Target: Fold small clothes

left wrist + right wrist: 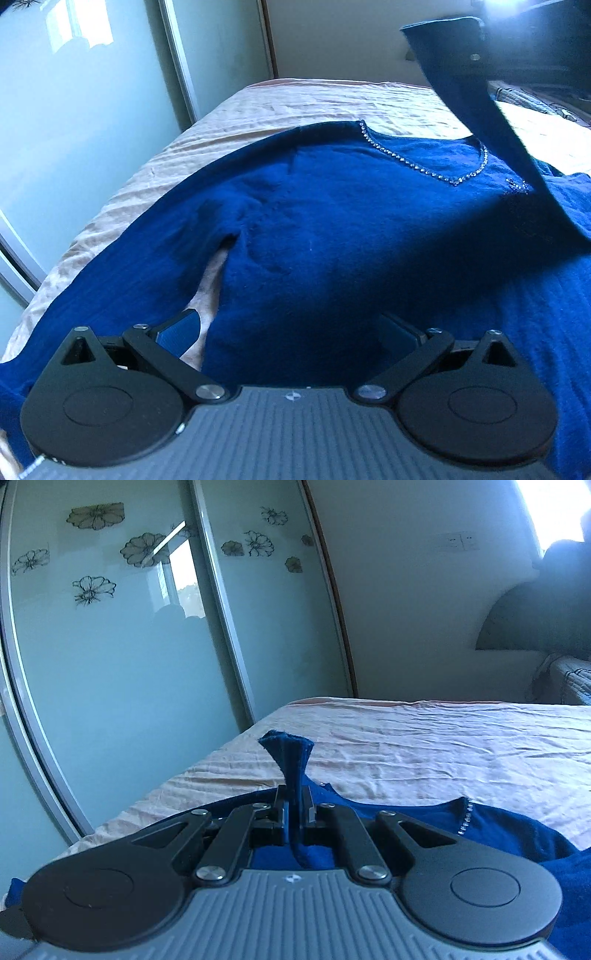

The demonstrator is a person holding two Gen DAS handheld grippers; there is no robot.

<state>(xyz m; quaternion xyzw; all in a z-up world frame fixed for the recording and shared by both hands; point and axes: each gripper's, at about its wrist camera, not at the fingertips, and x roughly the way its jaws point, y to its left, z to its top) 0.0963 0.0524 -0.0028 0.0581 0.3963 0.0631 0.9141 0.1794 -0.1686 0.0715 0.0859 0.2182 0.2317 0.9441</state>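
Note:
A blue sweater point(332, 229) with a beaded V-neck point(424, 162) lies flat on the bed. My left gripper point(291, 332) is open, just above the sweater's lower body, near the gap between its left sleeve point(122, 258) and body. My right gripper point(293, 805) is shut on the other sleeve's cuff point(288, 753), which sticks up past the fingertips. In the left wrist view that sleeve point(465, 96) hangs lifted from the right gripper point(476, 55) at the top right.
The bed has a wrinkled pale pink sheet point(295, 103). Sliding glass wardrobe doors point(110, 627) with flower patterns stand close along the bed's left side. A wall and a quilted item point(569, 679) are at the far right.

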